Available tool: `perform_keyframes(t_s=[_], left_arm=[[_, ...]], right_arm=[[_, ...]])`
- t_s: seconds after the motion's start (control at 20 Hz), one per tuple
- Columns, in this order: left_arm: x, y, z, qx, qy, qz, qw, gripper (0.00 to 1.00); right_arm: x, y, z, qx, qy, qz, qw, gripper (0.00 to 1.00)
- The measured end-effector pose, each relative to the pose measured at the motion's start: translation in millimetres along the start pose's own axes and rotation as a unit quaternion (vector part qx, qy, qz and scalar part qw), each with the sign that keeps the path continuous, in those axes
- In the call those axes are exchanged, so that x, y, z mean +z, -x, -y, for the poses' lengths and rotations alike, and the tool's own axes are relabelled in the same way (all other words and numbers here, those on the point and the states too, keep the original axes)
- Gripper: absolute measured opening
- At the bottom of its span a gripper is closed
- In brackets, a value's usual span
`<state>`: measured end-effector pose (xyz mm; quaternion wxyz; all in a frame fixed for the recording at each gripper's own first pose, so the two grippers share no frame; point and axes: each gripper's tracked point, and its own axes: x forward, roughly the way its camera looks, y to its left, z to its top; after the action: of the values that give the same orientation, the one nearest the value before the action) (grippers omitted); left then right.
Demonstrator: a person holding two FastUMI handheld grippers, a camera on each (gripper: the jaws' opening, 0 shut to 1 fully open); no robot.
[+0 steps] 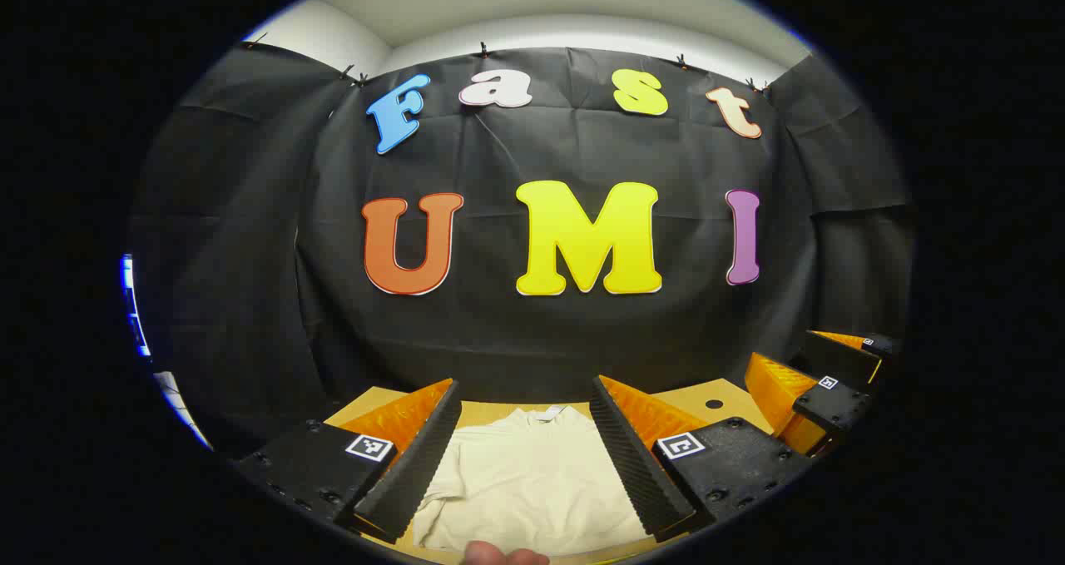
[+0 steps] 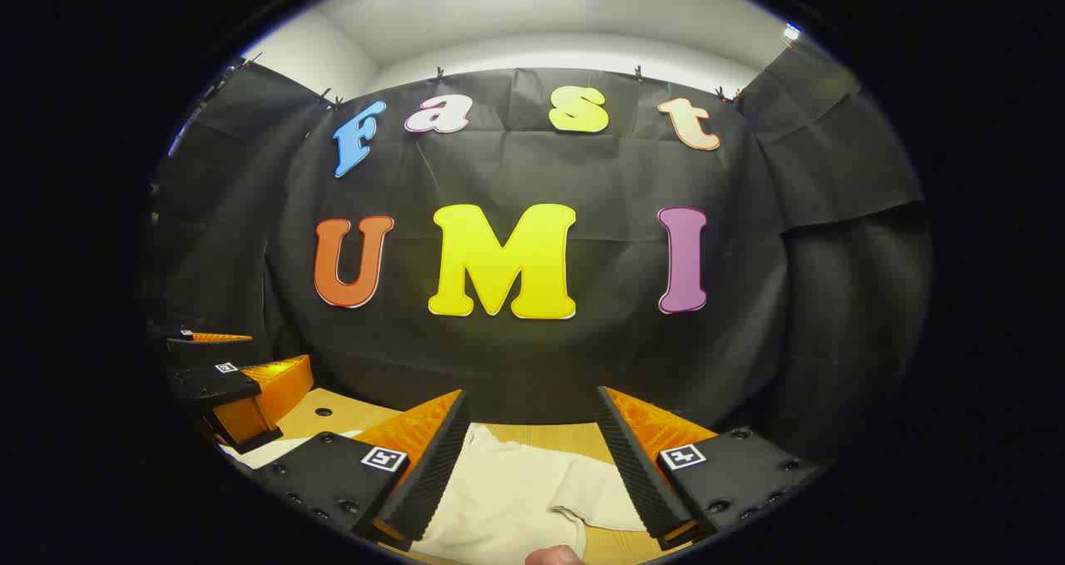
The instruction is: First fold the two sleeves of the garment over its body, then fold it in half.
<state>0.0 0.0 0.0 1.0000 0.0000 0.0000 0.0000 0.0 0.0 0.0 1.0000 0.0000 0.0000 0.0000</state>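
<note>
Cream-coloured cloth garment (image 1: 532,482) is lying flat on the light wooden table (image 1: 707,398), its collar and small white neck tag pointing toward the far wall of black cloth (image 1: 532,332). In the left gripper view, the left gripper (image 1: 528,515) is hovering above the near part of the garment, its two ribbed fingers (image 1: 636,465) standing wide apart with nothing between them but the cloth below; whether they are touching the cloth cannot be told. A fingertip of the person's hand (image 1: 503,555) is showing at the near edge. To the right in this view, the right gripper (image 1: 819,386) is hanging just past the garment's right side, near a small dark hole in the table.

In the right gripper view, the right gripper (image 2: 528,507) is likewise holding its fingers (image 2: 632,465) apart, gripping nothing, above the garment's (image 2: 516,498) right side, where a short sleeve (image 2: 603,503) is lying spread out on the table (image 2: 541,436). The left gripper (image 2: 229,382) is appearing at the left of this view, above the garment's far-left part, fingers also apart. Another fingertip (image 2: 553,557) is showing at the near edge.
</note>
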Motion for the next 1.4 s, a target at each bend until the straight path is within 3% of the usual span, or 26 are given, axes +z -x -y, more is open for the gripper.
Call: perform_keyframes(t_s=[0.4, 1.15, 1.4], left_arm=[[-6, -1, 6, 0.008, -0.003, -0.005, 1.0, 0.99], [-8, 1, 6, 0.024, -0.006, -0.009, 1.0, 0.99], [-9, 4, 24, 0.011, -0.002, -0.01, 1.0, 0.99]], right_arm=[[10, -3, 0, 0.027, 0.0, 0.021, 0.999, 0.94], [4, -11, 7, 0.031, -0.002, 0.01, 0.999, 0.94], [4, -10, 21, 0.035, -0.006, 0.011, 0.999, 0.94]])
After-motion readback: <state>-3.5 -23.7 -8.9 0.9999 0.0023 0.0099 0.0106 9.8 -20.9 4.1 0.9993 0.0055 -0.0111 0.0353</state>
